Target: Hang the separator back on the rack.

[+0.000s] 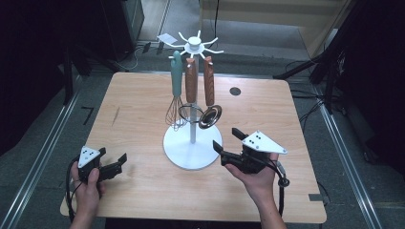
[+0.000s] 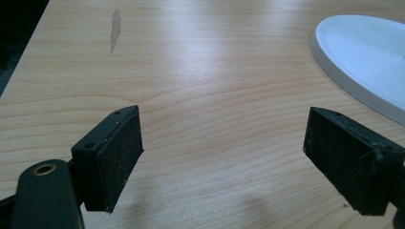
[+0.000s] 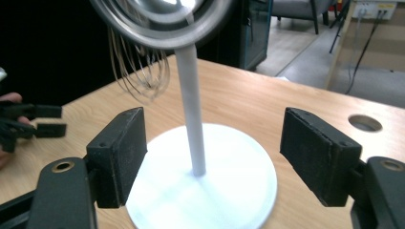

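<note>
a white utensil stand point(image 1: 192, 148) is sitting mid-table, a teal-handled whisk point(image 1: 176, 90), a wooden-handled ring tool point(image 1: 190, 88) and a wooden-handled steel ladle point(image 1: 209, 102) hanging from its hooks so they are staying clear of the table point(image 1: 143, 186). the right gripper point(image 1: 228, 141), jaws spread and empty, is facing the stand's base. the left gripper point(image 1: 117, 161), also spread and empty, is resting near left. no writing is readable.

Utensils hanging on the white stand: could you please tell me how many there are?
3, side by side under the stand's hooks: a whisk with a green handle on the left, a wooden-handled tool in the middle, and a wooden-handled metal scoop on the right. None seems hidden.
</note>
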